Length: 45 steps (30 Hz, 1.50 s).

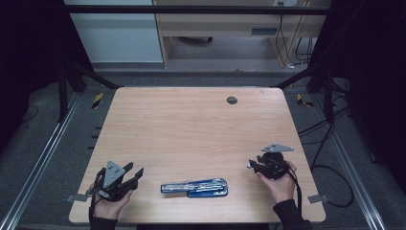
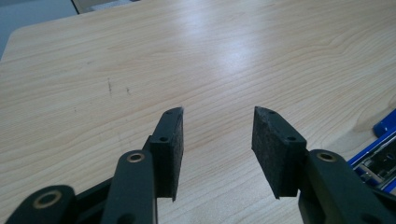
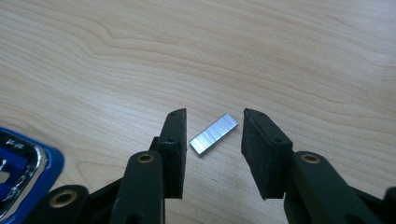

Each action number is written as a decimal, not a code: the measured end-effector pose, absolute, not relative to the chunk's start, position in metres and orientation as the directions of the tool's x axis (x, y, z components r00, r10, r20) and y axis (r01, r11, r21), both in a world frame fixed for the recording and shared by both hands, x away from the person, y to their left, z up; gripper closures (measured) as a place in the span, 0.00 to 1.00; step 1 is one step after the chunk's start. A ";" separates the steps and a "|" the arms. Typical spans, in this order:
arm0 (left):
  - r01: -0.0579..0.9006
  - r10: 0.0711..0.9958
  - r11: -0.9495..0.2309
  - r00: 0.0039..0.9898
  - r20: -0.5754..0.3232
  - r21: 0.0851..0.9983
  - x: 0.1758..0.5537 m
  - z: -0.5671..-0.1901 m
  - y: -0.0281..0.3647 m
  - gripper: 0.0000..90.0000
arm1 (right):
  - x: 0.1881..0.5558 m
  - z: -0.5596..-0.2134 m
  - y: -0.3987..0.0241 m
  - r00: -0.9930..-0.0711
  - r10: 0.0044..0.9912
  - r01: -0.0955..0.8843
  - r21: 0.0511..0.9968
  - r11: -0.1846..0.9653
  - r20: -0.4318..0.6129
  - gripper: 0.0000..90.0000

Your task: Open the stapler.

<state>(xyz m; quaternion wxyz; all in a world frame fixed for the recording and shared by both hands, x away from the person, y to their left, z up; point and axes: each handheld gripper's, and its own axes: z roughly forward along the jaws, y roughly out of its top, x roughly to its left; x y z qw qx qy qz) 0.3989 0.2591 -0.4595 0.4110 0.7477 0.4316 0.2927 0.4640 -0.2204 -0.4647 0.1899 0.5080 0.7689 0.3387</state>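
The right gripper [image 3: 212, 128], jaws parted and gripping nothing, is straddling the staple strip [image 3: 214, 134] near the table's [image 1: 191, 124] right edge and should be squaring up before pinching.

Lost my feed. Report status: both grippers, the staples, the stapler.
Right gripper open, silver strip of staples lying between jaws, untouched. Left gripper open, empty. Blue and chrome stapler lying opened between them. Nothing in the way.
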 end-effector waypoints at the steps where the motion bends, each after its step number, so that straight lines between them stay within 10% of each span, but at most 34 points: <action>1: 0.404 0.885 -0.298 0.457 0.091 0.865 0.399 -0.460 0.259 0.59 | 0.465 -0.466 -0.220 -0.408 0.911 0.656 0.712 0.250 0.056 0.68; 35: 0.439 0.894 -0.303 0.439 0.092 0.846 0.403 -0.464 0.259 0.58 | 0.487 -0.484 -0.200 -0.356 0.934 0.727 0.635 0.260 0.025 0.69; 45: 0.439 0.893 -0.305 0.439 0.094 0.845 0.403 -0.464 0.259 0.58 | 0.488 -0.487 -0.201 -0.372 0.928 0.739 0.612 0.281 0.024 0.83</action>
